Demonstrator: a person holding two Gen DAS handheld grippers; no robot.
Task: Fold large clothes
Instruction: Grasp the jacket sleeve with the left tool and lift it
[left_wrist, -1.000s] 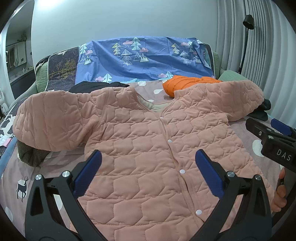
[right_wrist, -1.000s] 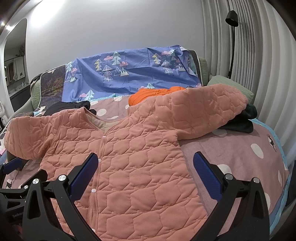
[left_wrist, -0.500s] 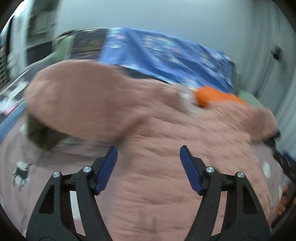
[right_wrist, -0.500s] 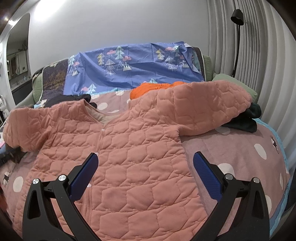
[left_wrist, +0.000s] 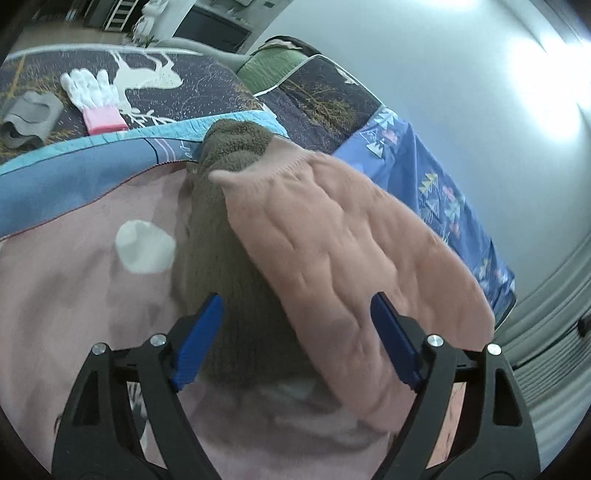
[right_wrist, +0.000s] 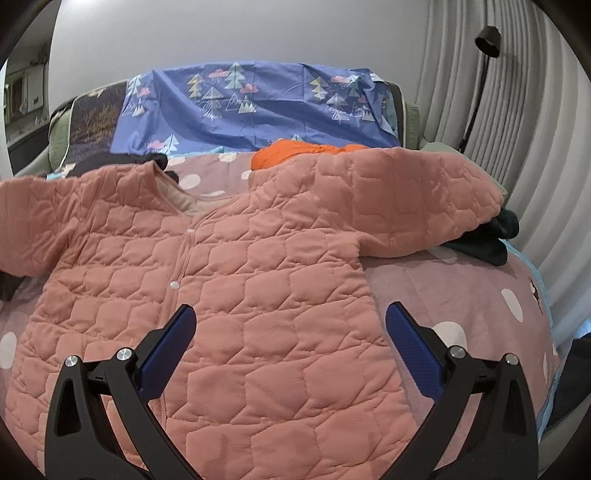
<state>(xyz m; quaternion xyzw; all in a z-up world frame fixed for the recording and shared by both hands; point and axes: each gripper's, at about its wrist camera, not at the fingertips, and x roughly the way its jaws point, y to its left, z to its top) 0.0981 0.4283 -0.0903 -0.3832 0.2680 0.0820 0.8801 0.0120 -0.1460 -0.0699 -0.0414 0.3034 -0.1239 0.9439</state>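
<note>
A salmon-pink quilted jacket (right_wrist: 240, 288) lies front up on the bed, snaps closed, both sleeves spread out. My right gripper (right_wrist: 291, 328) is open and empty, hovering over the jacket's lower right body. My left gripper (left_wrist: 295, 325) is open and empty, close above the jacket's left sleeve (left_wrist: 351, 251). That sleeve lies over an olive-brown fleece garment (left_wrist: 221, 266), and its cuff (left_wrist: 266, 166) points toward the bed's edge.
The bed has a pink dotted blanket (right_wrist: 461, 295). An orange garment (right_wrist: 295, 151) and a blue tree-print sheet (right_wrist: 258, 103) lie behind the jacket. A dark green garment (right_wrist: 491, 240) sits under the right sleeve. White gloves (left_wrist: 92, 96) and a grey cloth (left_wrist: 29, 118) lie beyond the left edge.
My left gripper has swung left and dropped from over the jacket body to close above the left sleeve. My right gripper has moved a little nearer the jacket body. Both stay open.
</note>
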